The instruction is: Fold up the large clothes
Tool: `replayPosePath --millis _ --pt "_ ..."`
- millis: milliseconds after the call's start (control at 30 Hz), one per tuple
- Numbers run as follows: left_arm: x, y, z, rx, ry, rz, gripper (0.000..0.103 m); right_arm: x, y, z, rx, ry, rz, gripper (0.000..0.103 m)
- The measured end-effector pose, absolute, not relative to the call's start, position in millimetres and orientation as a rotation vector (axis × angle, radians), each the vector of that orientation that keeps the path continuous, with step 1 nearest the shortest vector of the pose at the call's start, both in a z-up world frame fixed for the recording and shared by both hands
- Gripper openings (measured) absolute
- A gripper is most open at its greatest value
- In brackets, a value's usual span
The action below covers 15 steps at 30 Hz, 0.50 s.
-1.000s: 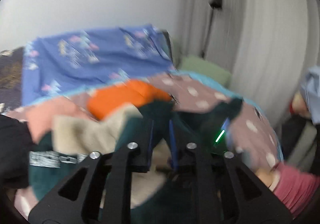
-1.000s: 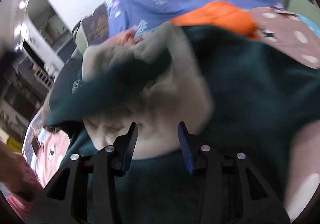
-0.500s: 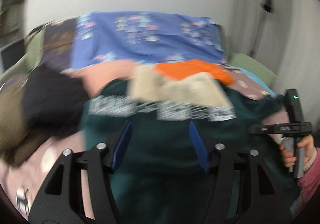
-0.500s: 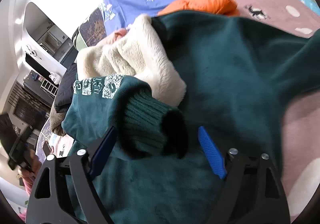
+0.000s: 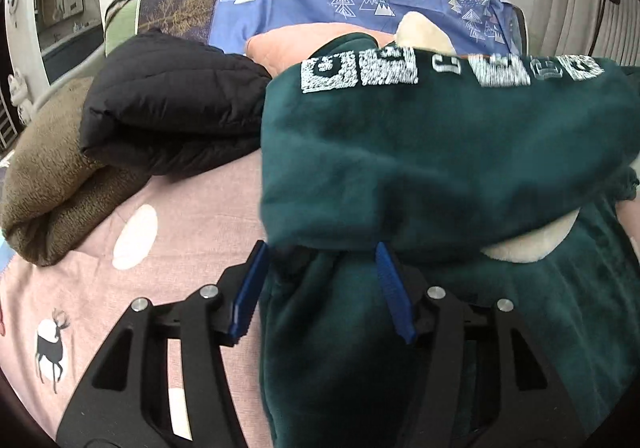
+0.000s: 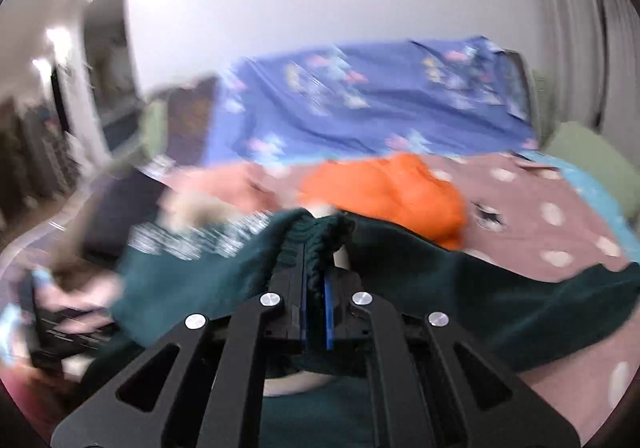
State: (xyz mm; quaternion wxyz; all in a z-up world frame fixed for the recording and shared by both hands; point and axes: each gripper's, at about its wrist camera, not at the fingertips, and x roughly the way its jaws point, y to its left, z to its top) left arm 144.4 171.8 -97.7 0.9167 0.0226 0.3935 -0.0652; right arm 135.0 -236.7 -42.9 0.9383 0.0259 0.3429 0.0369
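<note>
On the bed (image 5: pixel 168 204), a dark green fleece-lined sweatshirt (image 5: pixel 440 152) lies half-folded; the right hand-held gripper (image 6: pixel 316 288) pinches its ribbed cuff (image 6: pixel 316 236) while the left hand-held gripper (image 5: pixel 320 288), half open and closing, straddles a side fold. A thin bite could let the heavy fleece slip and unfold.

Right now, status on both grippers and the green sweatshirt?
Right gripper shut on sweatshirt cuff. Left gripper closing, green sweatshirt between the jaws, not pinched. Black jacket beside it, clear.
</note>
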Motion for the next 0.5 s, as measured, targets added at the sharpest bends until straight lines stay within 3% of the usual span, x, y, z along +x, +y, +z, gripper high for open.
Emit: replayPosePath --millis 100,133,300,400,467,500 --pt "148.7 174.6 -106.1 0.063 0.848 -0.096 0.056 155.6 -259.6 -109.2 0.095 0.926 -0.014 0.012" --pt "149.2 179.7 -106.8 0.043 0.859 -0.092 0.055 154.0 -265.1 -113.3 0.123 0.926 -0.022 0.014" --pt "134.0 189.0 -77.7 -0.005 0.792 -0.107 0.027 123.9 -272.4 -62.3 0.197 0.731 -0.044 0.016" --pt "124.8 174.4 -47.3 -0.027 0.714 -0.189 0.024 113.7 -256.0 -33.3 0.307 0.697 0.097 0.018" --pt "124.6 147.4 -30.2 -0.022 0.675 -0.282 0.024 117.8 -230.7 -35.1 0.374 0.76 0.23 0.029" --pt "126.0 134.7 -26.4 -0.015 0.666 -0.314 0.029 121.3 -218.4 -41.1 0.361 0.793 0.251 0.029"
